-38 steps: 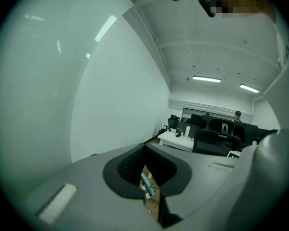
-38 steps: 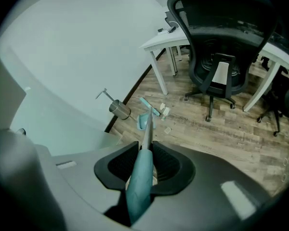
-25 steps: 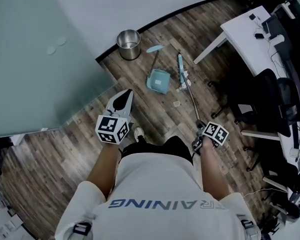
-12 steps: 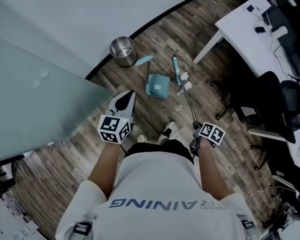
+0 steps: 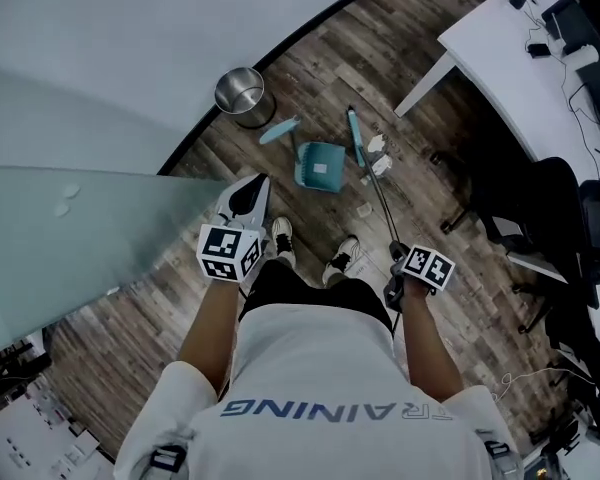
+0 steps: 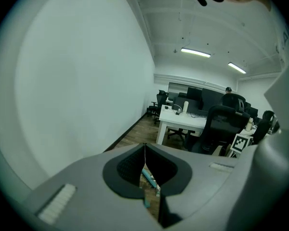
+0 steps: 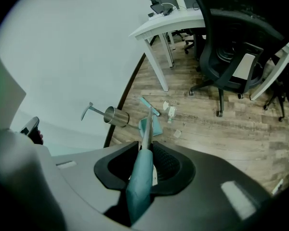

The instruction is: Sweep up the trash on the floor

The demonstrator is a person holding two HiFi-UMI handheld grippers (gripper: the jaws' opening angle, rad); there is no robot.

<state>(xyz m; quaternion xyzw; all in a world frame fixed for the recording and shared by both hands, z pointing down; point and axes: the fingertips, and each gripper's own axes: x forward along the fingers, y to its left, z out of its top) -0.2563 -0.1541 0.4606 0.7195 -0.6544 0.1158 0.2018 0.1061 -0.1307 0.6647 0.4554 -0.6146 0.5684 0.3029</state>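
the head view shows the whole floor scene. the left gripper view does not: it looks mostly at a pale wall (image 6: 77, 95), the ceiling lights (image 6: 196, 53) and the white desk (image 6: 183, 123) with a black chair (image 6: 221, 124). the jaws of the left gripper (image 6: 144, 149) are pressed together with nothing held. through the small gap below the tips, only a teal strip and a little floor can be seen. the right gripper view shows what the head view hides: the right gripper (image 7: 145, 147) is clenched on the teal grip of the broom (image 7: 140, 177).

compared with one second ago, both shoes (image 5: 280, 238) are now visible in the head view where only one was seen. the metal bin (image 5: 240, 93) sits a little more to the left in the picture. the right gripper (image 5: 394, 268) still holds the broom (image 5: 357, 138).

the trash (image 5: 378, 158) is a few pale paper scraps on the wooden floor. they lie at about 12 o'clock from the right gripper, just beside the broom head at its 4 o'clock side. one more scrap (image 5: 363, 210) lies nearer to the person. the teal dustpan (image 5: 320, 163) stands at 2 o'clock from the left gripper (image 5: 255, 186), apart from it. in the right gripper view the trash (image 7: 171, 112) lies at 1 o'clock from the jaws, past the dustpan (image 7: 155, 126).
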